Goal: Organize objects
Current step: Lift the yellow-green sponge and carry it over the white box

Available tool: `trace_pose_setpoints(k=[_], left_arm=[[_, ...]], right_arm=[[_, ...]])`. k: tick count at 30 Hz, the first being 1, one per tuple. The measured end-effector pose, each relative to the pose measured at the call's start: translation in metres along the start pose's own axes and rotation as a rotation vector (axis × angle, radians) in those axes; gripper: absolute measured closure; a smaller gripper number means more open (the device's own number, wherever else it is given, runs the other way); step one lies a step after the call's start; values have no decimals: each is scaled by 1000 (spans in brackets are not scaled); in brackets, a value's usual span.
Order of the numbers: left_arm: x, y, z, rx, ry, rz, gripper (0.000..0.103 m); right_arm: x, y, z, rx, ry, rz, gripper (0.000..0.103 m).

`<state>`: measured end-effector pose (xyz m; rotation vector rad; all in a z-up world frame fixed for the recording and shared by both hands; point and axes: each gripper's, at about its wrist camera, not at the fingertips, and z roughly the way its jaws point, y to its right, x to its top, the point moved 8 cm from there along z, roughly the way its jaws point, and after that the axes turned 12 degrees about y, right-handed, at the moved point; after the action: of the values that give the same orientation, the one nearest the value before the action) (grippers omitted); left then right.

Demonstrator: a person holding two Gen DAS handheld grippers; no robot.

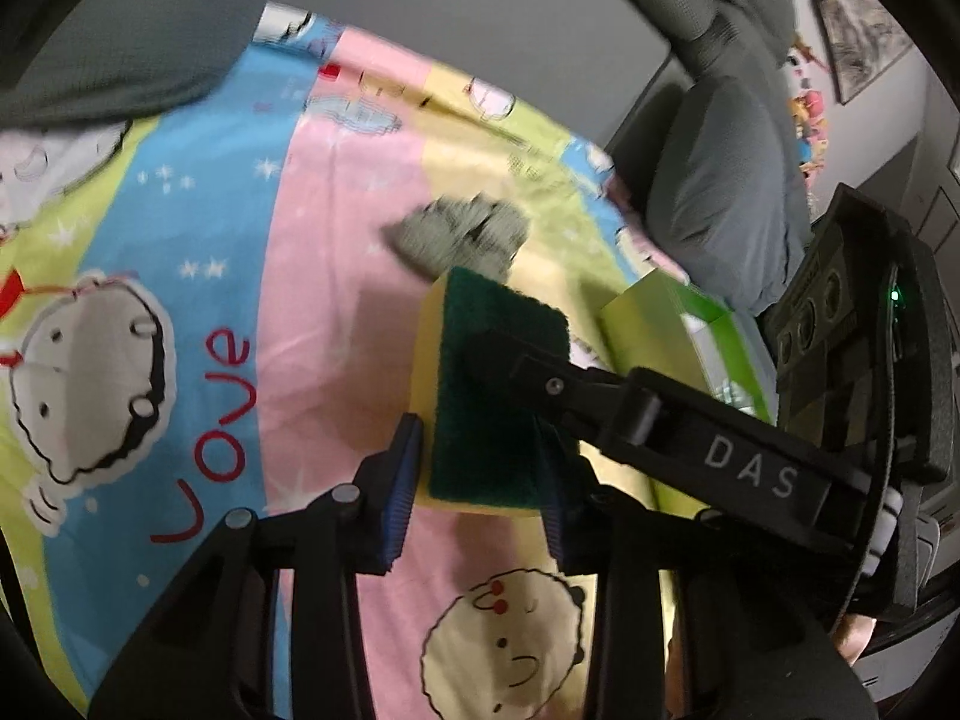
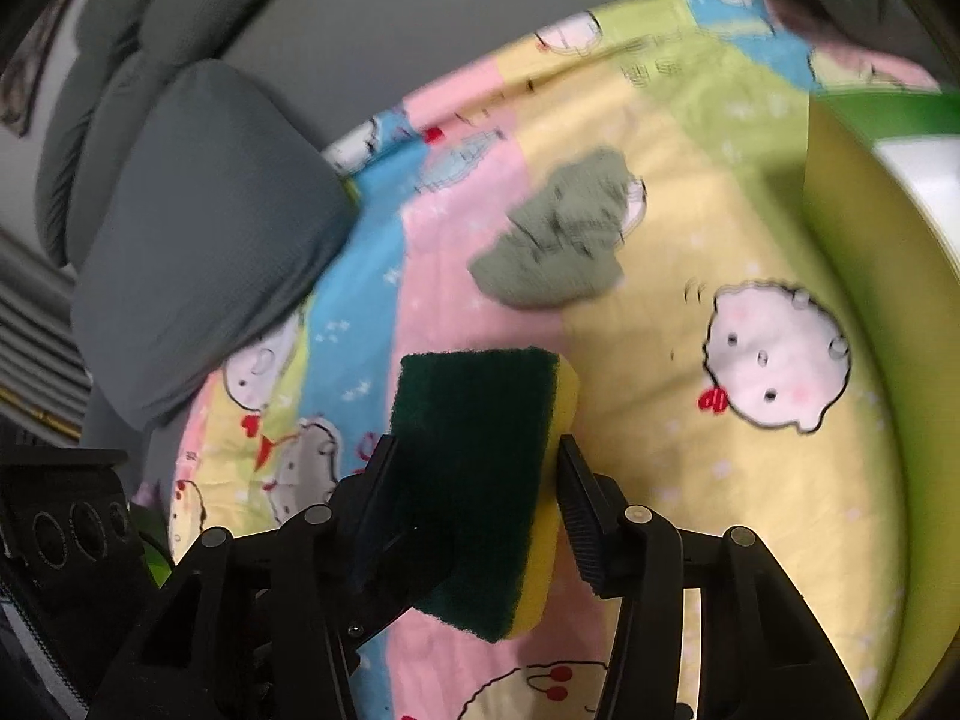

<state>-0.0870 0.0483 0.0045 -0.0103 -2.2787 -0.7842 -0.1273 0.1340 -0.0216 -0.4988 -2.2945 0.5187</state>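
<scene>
A yellow sponge with a dark green scouring face (image 1: 489, 396) (image 2: 480, 480) is held above a colourful cartoon bedsheet (image 1: 228, 240) (image 2: 720, 510). Both grippers are at it. My left gripper (image 1: 477, 480) has its blue-padded fingers on either side of the sponge's near end. My right gripper (image 2: 474, 483) has its fingers against the sponge's two sides; its arm, marked DAS (image 1: 750, 471), reaches in from the right in the left wrist view. A crumpled grey-green cloth (image 1: 462, 234) (image 2: 558, 246) lies on the sheet beyond the sponge.
A green and yellow box (image 1: 690, 330) (image 2: 870, 300) stands on the sheet at the right. A grey pillow (image 1: 720, 198) (image 2: 198, 264) lies by the grey headboard (image 1: 480, 12). Framed pictures (image 1: 864, 30) hang on the wall.
</scene>
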Motion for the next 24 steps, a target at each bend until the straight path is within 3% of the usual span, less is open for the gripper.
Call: trace_pose_setpoints(k=[8,24], left_arm=[[14,21,-24,-10,105,63,70],[20,43,-41,-34,176,121,70]], right_arm=[[14,-27,-31,50,114,-84,50],[25,-39,-57,77,202,-125,50]])
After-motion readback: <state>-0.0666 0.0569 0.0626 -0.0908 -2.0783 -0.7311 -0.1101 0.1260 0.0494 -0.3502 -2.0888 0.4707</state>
